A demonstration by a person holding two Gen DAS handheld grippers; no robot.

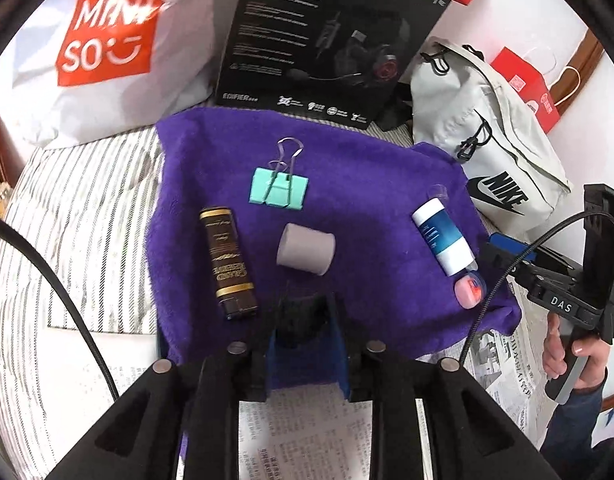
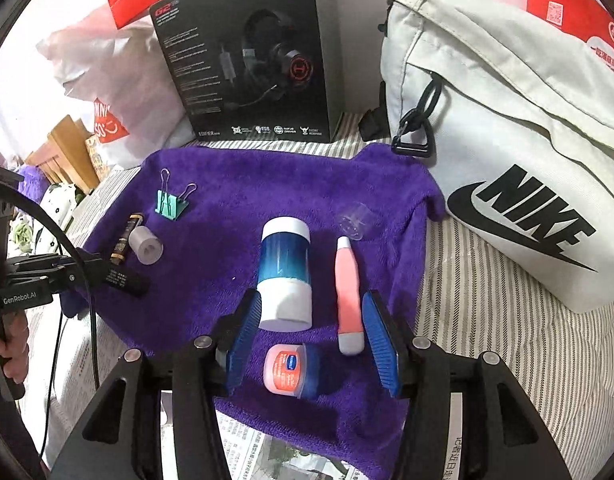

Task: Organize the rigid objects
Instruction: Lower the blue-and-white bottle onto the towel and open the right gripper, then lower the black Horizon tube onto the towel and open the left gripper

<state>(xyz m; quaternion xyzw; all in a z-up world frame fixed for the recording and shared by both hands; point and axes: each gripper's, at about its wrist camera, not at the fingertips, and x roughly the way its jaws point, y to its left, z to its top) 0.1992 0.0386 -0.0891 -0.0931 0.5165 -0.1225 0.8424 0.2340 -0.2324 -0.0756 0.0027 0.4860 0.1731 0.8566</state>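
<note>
right hand-held gripper (image 2: 313, 340) open over vaseline jar (image 2: 291, 369); left hand-held gripper (image 1: 307, 334) open, empty.

NIKE on bag (image 2: 507, 128); HECATE on box (image 2: 247, 52); MINISO on sack (image 1: 107, 60).

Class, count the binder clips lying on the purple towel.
1. The mint-green binder clip lies near the far-left part of the purple towel, beyond the brown tube. None hidden that I can see.
</note>
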